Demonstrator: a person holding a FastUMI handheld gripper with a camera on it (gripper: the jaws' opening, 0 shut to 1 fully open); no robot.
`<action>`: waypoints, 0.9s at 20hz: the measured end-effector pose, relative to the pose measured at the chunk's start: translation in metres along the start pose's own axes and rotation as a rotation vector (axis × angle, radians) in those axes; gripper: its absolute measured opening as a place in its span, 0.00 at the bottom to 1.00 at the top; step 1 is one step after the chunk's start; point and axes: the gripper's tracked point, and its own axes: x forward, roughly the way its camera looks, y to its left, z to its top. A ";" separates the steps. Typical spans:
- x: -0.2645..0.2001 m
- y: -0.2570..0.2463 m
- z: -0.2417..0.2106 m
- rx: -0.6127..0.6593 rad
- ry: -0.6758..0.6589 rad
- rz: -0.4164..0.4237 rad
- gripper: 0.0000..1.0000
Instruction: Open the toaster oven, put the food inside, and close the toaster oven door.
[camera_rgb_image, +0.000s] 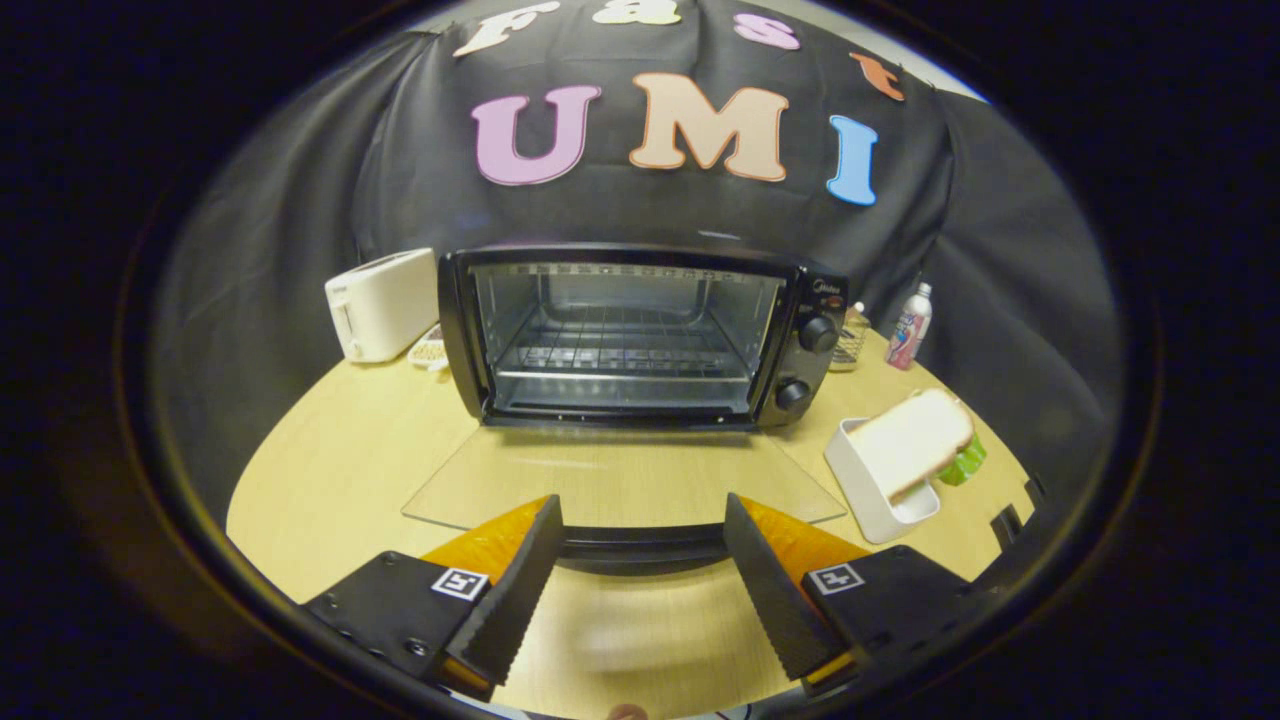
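Toaster oven (640, 335): one, black, at the far middle of the table (330, 480); its glass door (620, 485) is folded down flat toward the gripper, and the dark handle (640, 545) on the door's near edge runs between the two fingers.
Rack (620, 350): one wire rack inside the lit cavity, bare.
Knobs: two, stacked on the oven's right panel, upper (818, 333) and lower (792, 393).
Toaster (380, 303): one, white, at the table's far left edge, just left of the oven.
Small white item (430, 350): one, between the toaster and the oven; too small to identify.
Gripper (640, 590): one, fingers spread wide over the table's near edge, holding nothing.
Bread slice (915, 440): one, leaning tilted in a white holder (870, 495), right of the open door near the table's right edge.
Green object (965, 462): one, just behind the bread.
Clear container (850, 335): one, just right of the oven.
Bottle (910, 327): one, upright at the far right edge.
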 end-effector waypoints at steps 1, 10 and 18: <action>0.004 0.000 -0.008 0.010 0.022 -0.002 1.00; 0.008 0.000 -0.020 0.063 0.055 -0.001 1.00; -0.015 -0.125 0.061 0.133 -0.115 -0.269 1.00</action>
